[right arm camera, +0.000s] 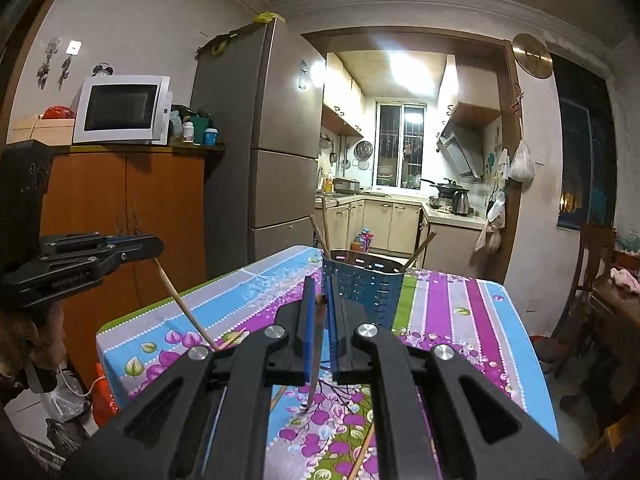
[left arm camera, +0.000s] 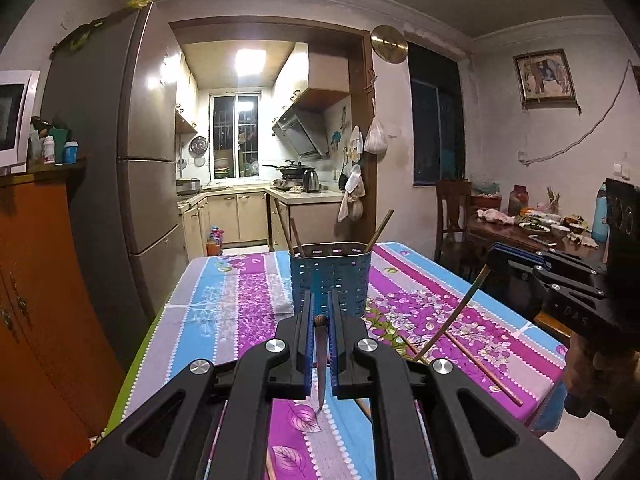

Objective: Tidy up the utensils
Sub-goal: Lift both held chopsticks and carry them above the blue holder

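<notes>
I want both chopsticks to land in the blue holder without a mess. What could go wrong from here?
1. Each hand-held gripper, left and right, pinches its chopstick near the top, so the hanging chopstick could swing and miss.
2. A low tip might nudge the blue holder over.

A table under a flowered cloth of purple, blue and white stripes carries it all. A blue perforated utensil holder stands upright on it toward the far end, sticks poking out the top. Nearer, loose chopsticks lie flat on the cloth, well apart from the holder.
</notes>
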`<state>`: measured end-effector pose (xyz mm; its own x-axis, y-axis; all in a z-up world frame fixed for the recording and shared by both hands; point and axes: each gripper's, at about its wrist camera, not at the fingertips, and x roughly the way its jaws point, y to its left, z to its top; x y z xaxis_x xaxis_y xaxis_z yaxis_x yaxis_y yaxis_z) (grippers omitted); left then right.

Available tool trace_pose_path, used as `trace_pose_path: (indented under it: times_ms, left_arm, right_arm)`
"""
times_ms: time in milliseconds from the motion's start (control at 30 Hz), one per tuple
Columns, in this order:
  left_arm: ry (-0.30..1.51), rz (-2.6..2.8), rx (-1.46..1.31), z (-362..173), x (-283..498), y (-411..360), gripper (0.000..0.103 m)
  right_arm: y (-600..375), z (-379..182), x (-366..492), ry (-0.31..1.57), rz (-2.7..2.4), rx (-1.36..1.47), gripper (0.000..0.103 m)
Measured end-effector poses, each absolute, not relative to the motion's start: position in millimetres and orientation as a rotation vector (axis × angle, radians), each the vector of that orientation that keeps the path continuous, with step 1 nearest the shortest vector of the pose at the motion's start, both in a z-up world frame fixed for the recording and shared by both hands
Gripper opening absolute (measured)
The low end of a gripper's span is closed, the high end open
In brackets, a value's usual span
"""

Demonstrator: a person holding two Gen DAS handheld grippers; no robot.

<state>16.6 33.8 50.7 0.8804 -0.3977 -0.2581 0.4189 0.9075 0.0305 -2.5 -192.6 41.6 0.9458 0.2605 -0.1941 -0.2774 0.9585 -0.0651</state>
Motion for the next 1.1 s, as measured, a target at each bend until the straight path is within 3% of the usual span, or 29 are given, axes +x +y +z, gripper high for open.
trace_pose_path:
  times_ms: [1100]
  left_arm:
    - [0.286,-0.333,0.173,65,37,2,0.008]
  right_arm:
    - [-192,58,17,0.173,0.291,-0.069,0.004]
